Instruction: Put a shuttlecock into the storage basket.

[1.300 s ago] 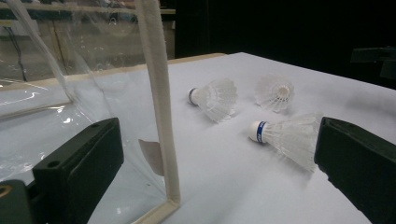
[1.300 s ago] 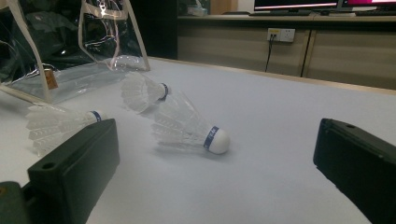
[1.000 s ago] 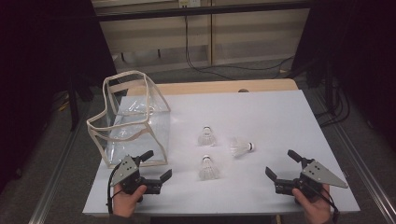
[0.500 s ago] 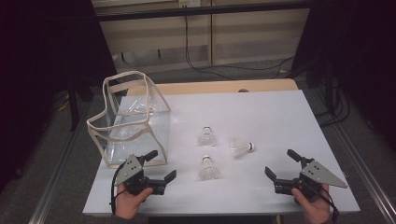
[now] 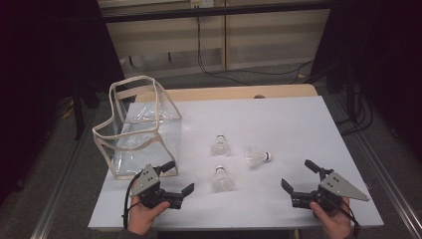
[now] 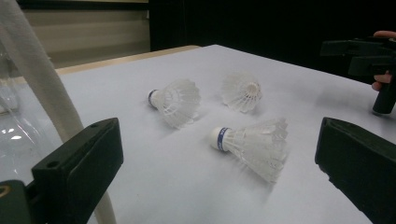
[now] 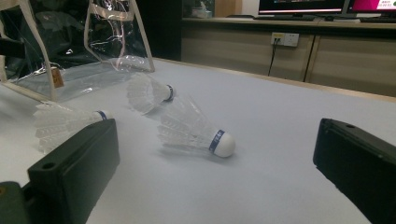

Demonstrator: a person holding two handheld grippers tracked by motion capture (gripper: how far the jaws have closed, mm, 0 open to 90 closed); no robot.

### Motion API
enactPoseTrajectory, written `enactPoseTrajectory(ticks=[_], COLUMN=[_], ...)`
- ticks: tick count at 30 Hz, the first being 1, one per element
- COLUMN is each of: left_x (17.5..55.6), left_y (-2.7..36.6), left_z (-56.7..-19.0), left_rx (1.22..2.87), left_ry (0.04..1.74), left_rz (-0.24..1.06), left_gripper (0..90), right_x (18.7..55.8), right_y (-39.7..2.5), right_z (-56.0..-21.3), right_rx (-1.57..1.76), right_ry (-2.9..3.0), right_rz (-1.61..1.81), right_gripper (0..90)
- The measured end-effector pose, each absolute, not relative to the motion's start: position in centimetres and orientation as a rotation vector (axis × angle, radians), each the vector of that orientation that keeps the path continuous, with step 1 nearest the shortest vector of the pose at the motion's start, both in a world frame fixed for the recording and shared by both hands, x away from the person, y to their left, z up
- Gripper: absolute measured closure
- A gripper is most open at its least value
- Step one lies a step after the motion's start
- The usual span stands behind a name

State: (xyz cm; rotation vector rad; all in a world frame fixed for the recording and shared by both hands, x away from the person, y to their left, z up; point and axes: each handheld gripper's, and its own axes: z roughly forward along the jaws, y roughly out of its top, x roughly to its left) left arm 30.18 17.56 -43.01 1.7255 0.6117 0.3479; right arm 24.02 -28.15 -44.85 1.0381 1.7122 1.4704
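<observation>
Three white shuttlecocks lie on their sides on the white table [image 5: 298, 124]: a far one [image 5: 220, 145], a right one [image 5: 257, 157] and a near one [image 5: 222, 180]. My left gripper [image 5: 180, 176] is open, just left of the near shuttlecock [image 6: 254, 145], which lies ahead between its jaws, untouched. My right gripper [image 5: 296, 173] is open at the front right, facing the right shuttlecock [image 7: 194, 130] a short way off. A clear plastic bag [image 5: 137, 127] with cream trim stands open at the left, beside my left gripper.
The bag's cream trim [image 6: 42, 79] runs close past my left gripper's left jaw. Wide bare table lies behind and to the right of the shuttlecocks. The front table edge is near both hands. Cabinets and cables stand beyond the far edge.
My left gripper has slid a little to the right, toward the near shuttlecock. The right gripper and the shuttlecocks have not moved.
</observation>
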Motion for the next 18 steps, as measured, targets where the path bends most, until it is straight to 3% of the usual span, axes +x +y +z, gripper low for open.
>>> enactPoseTrajectory(ticks=[18], left_x=[30.19], left_y=[16.5], left_z=[-43.07], left_rx=[1.77], left_ry=[0.605], left_rz=[0.326], left_gripper=[1.3], right_x=[24.19], right_y=[-28.1], right_z=[-44.9], right_rx=[1.034], right_ry=[1.716], right_rz=[1.468], right_gripper=[0.6])
